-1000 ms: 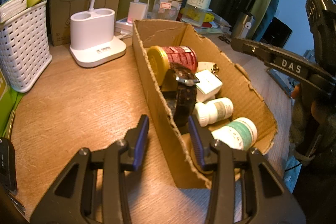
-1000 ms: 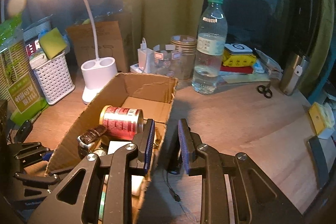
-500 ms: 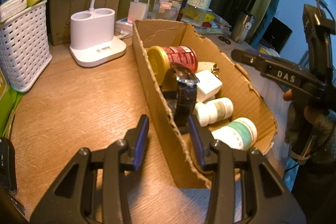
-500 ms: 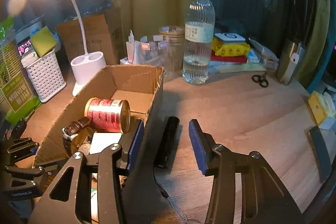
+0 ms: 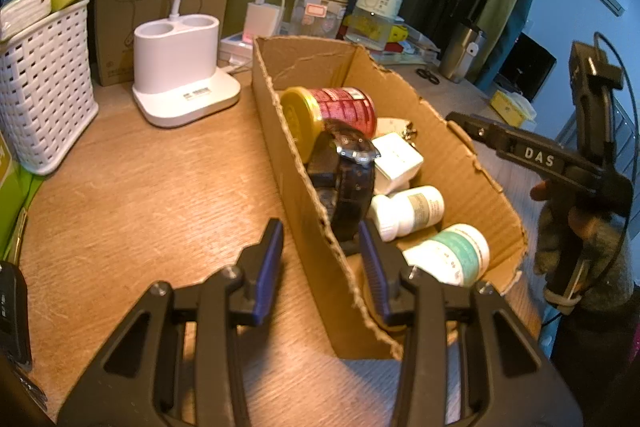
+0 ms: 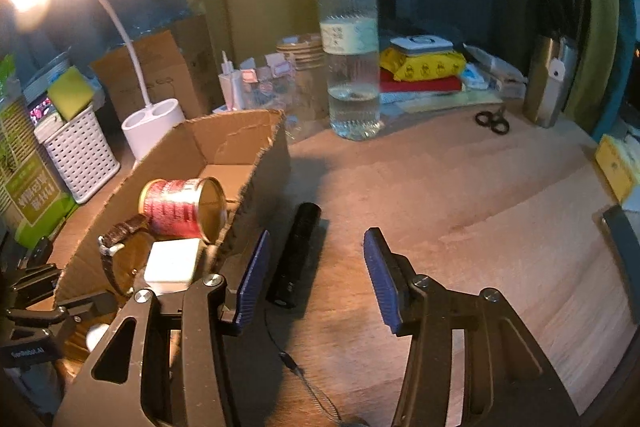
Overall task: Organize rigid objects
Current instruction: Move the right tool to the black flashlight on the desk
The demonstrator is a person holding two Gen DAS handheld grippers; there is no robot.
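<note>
The black flashlight (image 6: 295, 255) lies flat on the wooden desk (image 6: 460, 195) just beside the cardboard box (image 6: 256, 147), outside its right-hand wall, with its long axis running alongside that wall, one end toward the water bottle (image 6: 351, 67) and the other toward the camera, trailing a thin cord. The right tongs (image 6: 316, 275) hang just short of its near end; their jaws are opening, and the flashlight sits between the two blue pads but close to the box-side one, touching neither. A clean grip probably needs these tongs to slide toward the box until the barrel is centred, pads closing across its width. The left tongs (image 5: 322, 267) straddle the box's opposite wall near the corner, narrowed about the cardboard edge; whether the pads actually press it I cannot tell. They are farther from the flashlight, so the right hand is the nearer one.
</note>
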